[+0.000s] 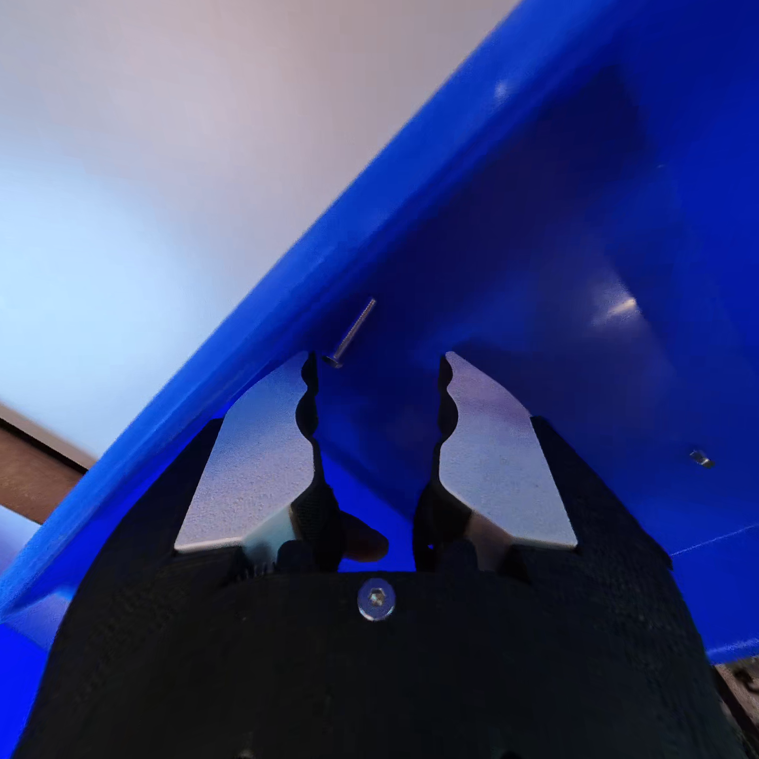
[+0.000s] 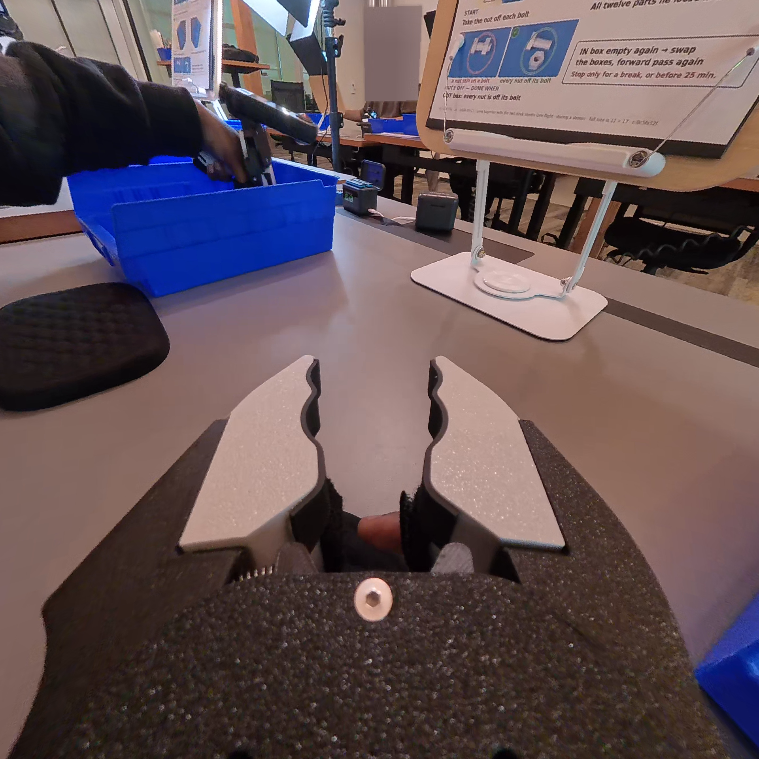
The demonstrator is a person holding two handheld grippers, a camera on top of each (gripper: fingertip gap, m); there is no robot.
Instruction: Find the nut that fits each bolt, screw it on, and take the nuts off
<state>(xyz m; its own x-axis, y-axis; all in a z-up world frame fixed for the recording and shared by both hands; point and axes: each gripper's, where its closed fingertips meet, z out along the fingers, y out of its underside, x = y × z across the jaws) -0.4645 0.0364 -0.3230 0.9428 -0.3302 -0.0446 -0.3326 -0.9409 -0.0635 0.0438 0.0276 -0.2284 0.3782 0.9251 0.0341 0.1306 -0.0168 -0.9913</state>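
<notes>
While left claw (image 1: 378, 357) gapes empty over bolt (image 1: 352, 333) inside blue bin (image 1: 534, 246), right claw (image 2: 373, 365) open, empty above table (image 2: 534, 410)

The left wrist view is dark and deep blue inside the bin (image 1: 554, 246), with small shiny spots on its wall and a soft, blurry pale background. The right wrist view is bright and sharp up close. Its edges bend, and the sleeve (image 2: 82, 119) looks blurry.

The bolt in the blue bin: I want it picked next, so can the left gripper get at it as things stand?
Probably yes. The left gripper is already inside the blue bin, jaws open and empty, with the bolt lying just ahead of the left fingertip; nothing lies between them, though the bin wall is close beside it.
</notes>
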